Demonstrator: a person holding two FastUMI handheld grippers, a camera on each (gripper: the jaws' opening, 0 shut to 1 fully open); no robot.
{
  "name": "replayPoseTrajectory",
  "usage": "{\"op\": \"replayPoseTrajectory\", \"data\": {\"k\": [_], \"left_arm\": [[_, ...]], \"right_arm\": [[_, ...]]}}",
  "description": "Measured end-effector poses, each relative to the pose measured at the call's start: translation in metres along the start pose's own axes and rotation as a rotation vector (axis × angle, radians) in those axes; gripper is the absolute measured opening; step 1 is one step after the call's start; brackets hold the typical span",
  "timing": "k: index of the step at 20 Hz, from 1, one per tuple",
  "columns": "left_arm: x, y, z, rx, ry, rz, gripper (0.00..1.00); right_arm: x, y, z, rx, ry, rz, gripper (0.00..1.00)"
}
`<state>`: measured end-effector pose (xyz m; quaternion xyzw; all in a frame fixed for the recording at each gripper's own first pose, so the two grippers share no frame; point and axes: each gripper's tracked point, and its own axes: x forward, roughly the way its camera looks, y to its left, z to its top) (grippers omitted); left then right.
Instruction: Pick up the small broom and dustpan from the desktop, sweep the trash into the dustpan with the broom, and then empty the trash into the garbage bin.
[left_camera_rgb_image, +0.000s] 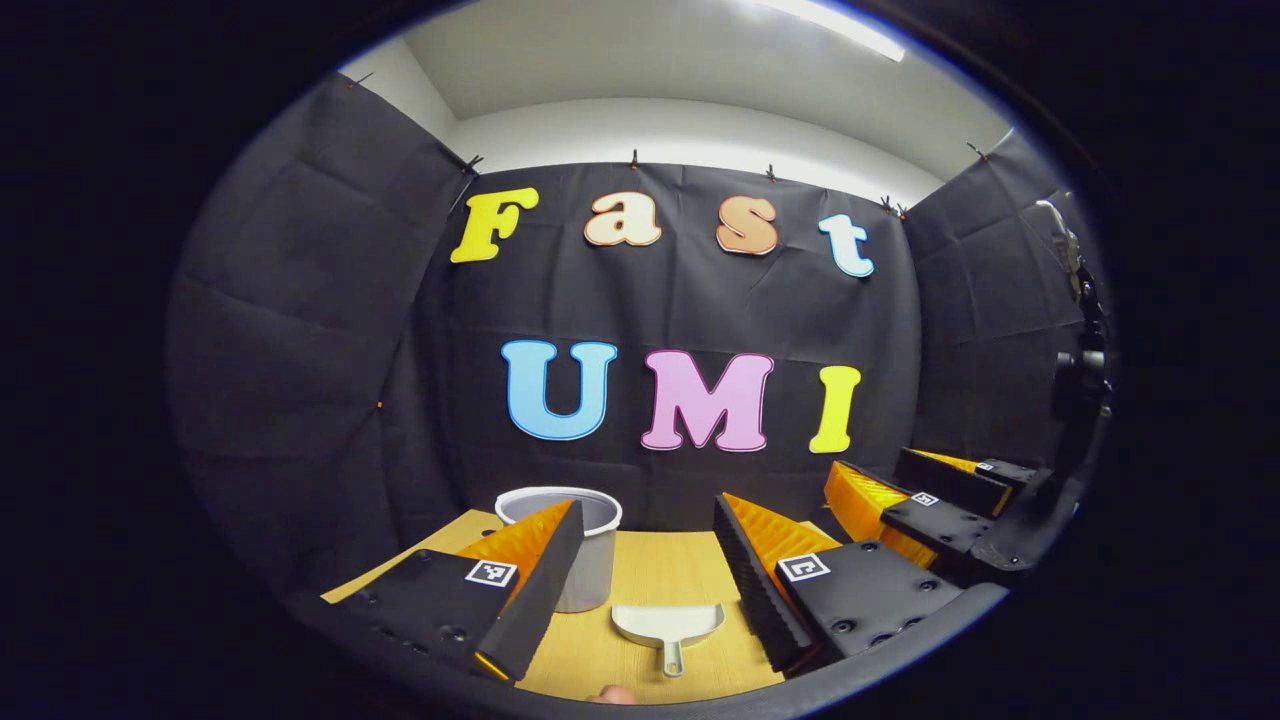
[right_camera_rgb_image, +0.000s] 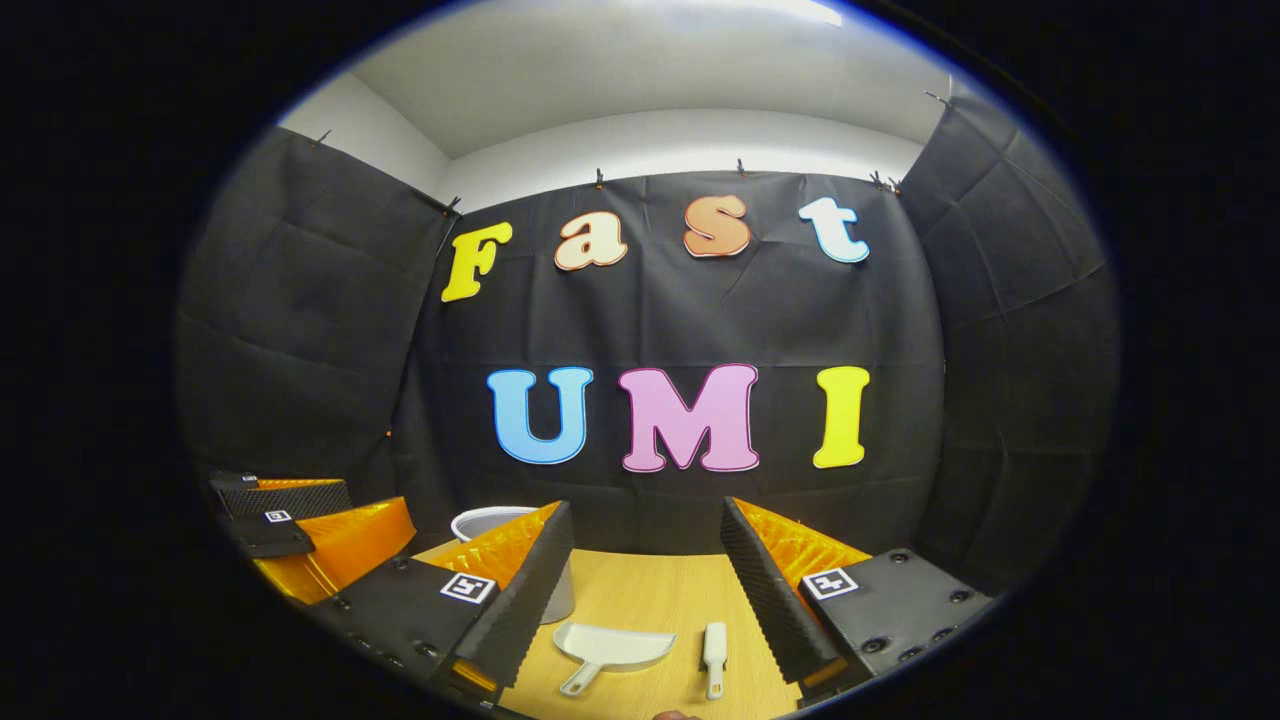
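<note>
left gripper (left_camera_rgb_image: 640, 575) spread, holding nothing | right gripper (right_camera_rgb_image: 645, 580) spread, holding nothing | dustpan (right_camera_rgb_image: 612, 647) flat on surface (right_camera_rgb_image: 650, 590), broom (right_camera_rgb_image: 714, 655) at its 3 o'clock | garbage bin (left_camera_rgb_image: 590, 545) at dustpan's 11 o'clock

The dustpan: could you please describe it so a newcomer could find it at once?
Start at the wooden desktop and its grey garbage bin at the back. In front of the bin lies the white dustpan. It is a broad scoop, unlike the slim white broom beside it.

Dustpan (right_camera_rgb_image: 615, 645), broom (right_camera_rgb_image: 714, 655), bin (left_camera_rgb_image: 590, 545) on desktop (right_camera_rgb_image: 650, 600)
</note>
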<state>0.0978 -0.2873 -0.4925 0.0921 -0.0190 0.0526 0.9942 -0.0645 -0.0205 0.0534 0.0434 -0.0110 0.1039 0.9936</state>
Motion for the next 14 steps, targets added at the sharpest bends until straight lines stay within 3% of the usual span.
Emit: {"op": "replayPoseTrajectory", "data": {"k": [2, 3, 4, 6, 8, 9, 13, 14], "left_arm": [[-0.001, 0.0, -0.002, -0.007, 0.008, 0.0, 0.82], [-0.001, 0.0, -0.002, -0.013, 0.011, -0.002, 0.77], [0.0, 0.0, -0.004, -0.018, 0.016, -0.001, 0.82], [0.0, 0.001, -0.004, -0.02, 0.019, 0.002, 0.77], [0.0, 0.002, -0.004, -0.022, 0.018, 0.004, 0.77], [0.001, 0.002, -0.005, -0.023, 0.02, 0.004, 0.82], [-0.001, 0.001, -0.007, -0.033, 0.028, -0.002, 0.82], [0.0, 0.001, -0.008, -0.037, 0.029, -0.002, 0.77]], "right_arm": [[0.001, 0.002, -0.004, -0.005, 0.007, -0.001, 0.95], [0.002, 0.004, -0.006, -0.009, 0.009, -0.001, 0.95], [0.003, 0.005, -0.006, -0.013, 0.011, -0.002, 0.95], [0.004, 0.007, -0.007, -0.011, 0.007, -0.004, 0.95], [0.004, 0.011, -0.008, -0.015, 0.006, -0.006, 0.95], [0.005, 0.013, -0.01, -0.017, 0.008, -0.004, 0.89], [0.016, 0.02, -0.02, -0.028, 0.008, -0.008, 0.89], [0.016, 0.02, -0.02, -0.029, 0.008, -0.009, 0.89]]}}
